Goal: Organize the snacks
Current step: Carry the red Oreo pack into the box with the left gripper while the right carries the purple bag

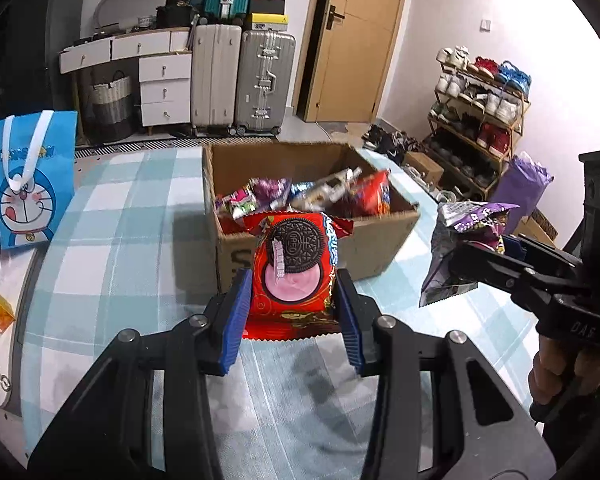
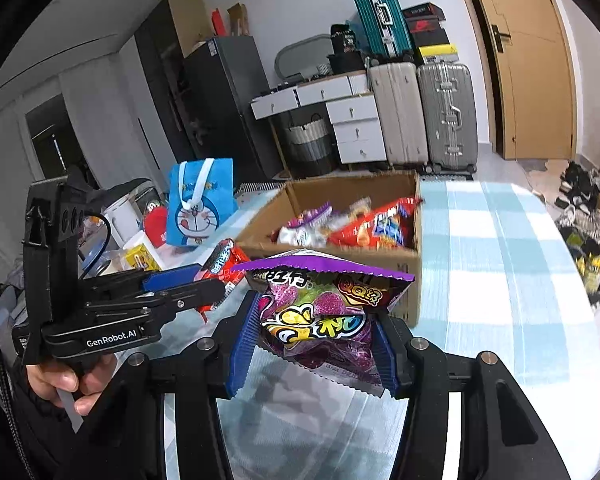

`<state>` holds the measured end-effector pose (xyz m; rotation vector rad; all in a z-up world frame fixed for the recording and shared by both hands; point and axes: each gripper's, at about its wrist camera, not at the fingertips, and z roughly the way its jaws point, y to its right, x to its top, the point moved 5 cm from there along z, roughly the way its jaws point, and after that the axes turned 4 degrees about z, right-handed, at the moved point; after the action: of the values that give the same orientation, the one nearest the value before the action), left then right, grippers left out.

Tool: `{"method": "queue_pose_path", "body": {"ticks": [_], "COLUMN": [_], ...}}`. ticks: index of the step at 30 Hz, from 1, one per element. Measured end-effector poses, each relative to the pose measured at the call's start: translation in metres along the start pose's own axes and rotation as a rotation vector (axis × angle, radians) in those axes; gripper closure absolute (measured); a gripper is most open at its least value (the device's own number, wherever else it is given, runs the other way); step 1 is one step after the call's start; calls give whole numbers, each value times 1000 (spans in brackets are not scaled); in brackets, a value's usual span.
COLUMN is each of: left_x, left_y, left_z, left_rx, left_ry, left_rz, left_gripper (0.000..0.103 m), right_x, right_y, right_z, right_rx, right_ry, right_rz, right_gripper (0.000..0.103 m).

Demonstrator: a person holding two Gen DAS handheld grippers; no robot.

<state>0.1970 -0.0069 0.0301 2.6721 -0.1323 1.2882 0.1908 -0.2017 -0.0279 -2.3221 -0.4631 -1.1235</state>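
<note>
We hold red Oreo pack (image 1: 296, 268) clamped in left hand-held gripper (image 1: 294, 312), above table (image 1: 112, 216), cardboard box (image 1: 380, 244) at 12 o'clock. Right hand-held gripper (image 2: 314, 340) clamps purple candy bag (image 2: 324, 304). Risk: slick foil slips; packs collide over box rim.

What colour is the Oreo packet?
Red Oreo packet, pink cream pictured; clearest in the left wrist view.

The red cookie packet (image 1: 296, 272) is glossy foil, like the crinkled purple candy bag (image 2: 324, 312). The box (image 1: 380, 240) is matt brown cardboard. Ribbed blue pads (image 1: 236, 312) line matt black plastic fingers. Checked cloth (image 1: 120, 220) covers the table.
</note>
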Motion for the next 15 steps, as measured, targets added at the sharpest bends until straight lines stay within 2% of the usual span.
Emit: {"method": "queue_pose_path", "body": {"ticks": [15], "left_x": [47], "left_y": [4], "left_z": [-14], "left_rx": [51], "left_ry": [69], "left_rz": [10], "left_gripper": [65], "right_x": [50], "right_y": [0], "right_z": [-3], "right_rx": [-19], "right_ry": [67], "right_rz": [-44], "right_gripper": [51]}}
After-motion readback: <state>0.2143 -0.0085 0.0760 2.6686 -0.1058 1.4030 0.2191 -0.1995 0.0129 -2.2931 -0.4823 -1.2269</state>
